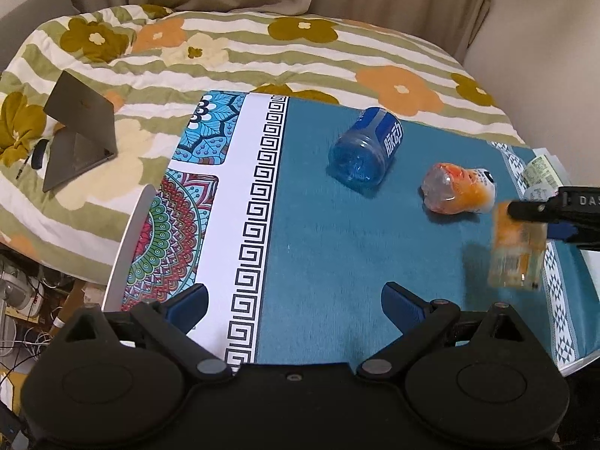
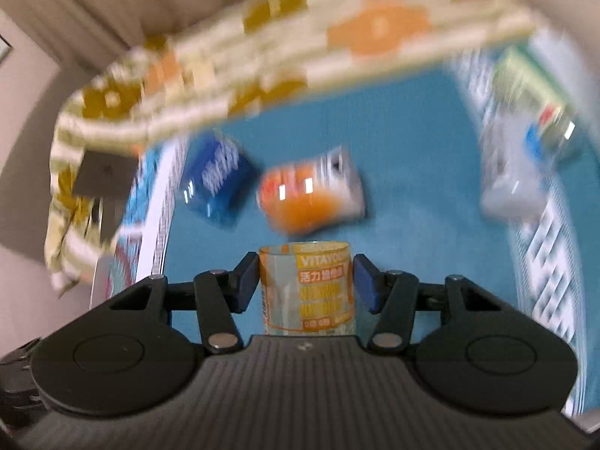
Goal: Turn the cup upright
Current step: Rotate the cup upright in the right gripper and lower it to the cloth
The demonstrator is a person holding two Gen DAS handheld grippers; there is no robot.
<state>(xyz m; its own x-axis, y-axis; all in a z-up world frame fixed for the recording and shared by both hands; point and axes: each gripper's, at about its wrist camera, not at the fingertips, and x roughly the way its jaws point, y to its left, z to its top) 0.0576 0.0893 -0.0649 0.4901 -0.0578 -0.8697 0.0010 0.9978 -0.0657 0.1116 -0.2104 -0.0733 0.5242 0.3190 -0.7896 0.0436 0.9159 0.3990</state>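
A clear cup with a yellow-orange label (image 2: 318, 300) sits between the blue pads of my right gripper (image 2: 306, 279), which is shut on its sides. The cup's rim points away from the camera. In the left wrist view the same cup (image 1: 515, 253) is blurred, roughly vertical just over the teal mat (image 1: 318, 243), under my right gripper (image 1: 532, 221) at the right edge. A blue cup (image 1: 365, 150) and an orange cup (image 1: 459, 189) lie on their sides further back. My left gripper (image 1: 294, 296) stands open over the mat's near edge, holding nothing.
A floral quilt (image 1: 262, 48) covers the bed behind the table. A grey folded laptop (image 1: 80, 135) rests on it at the left. Papers (image 1: 542, 176) lie at the mat's far right, where the right wrist view shows a blurred pale object (image 2: 513, 183). The table's left edge (image 1: 127, 247) drops off.
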